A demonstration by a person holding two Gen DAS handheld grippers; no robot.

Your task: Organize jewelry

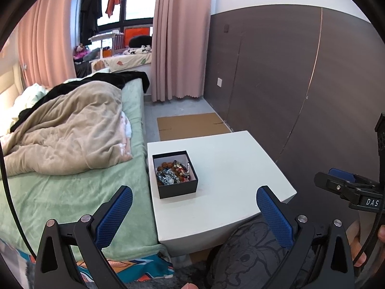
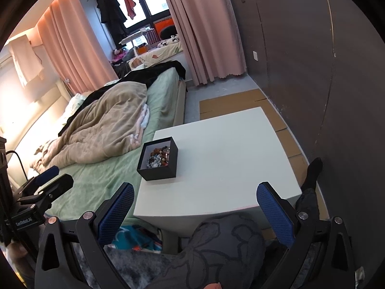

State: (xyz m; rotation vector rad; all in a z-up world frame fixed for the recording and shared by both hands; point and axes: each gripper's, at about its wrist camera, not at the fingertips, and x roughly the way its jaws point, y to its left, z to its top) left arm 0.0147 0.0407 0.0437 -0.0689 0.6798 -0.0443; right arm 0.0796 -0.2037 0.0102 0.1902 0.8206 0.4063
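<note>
A small black box [image 1: 176,189] stands open on the left side of a white table [image 1: 231,168]. It holds a heap of beaded jewelry [image 1: 174,171]. The box also shows in the right wrist view [image 2: 160,171] with the jewelry [image 2: 159,157] inside. My left gripper [image 1: 193,213] is open and empty, held back from the table's near edge. My right gripper [image 2: 195,210] is open and empty, also short of the table [image 2: 228,149]. Each gripper shows at the edge of the other's view, the right one [image 1: 341,184] and the left one [image 2: 51,178].
A bed [image 1: 72,180] with a green sheet and a beige quilt [image 1: 69,130] runs along the table's left side. A dark panelled wall [image 1: 288,77] stands on the right. Flat cardboard [image 1: 192,126] lies on the floor behind the table. The person's patterned trouser leg [image 2: 216,250] is below.
</note>
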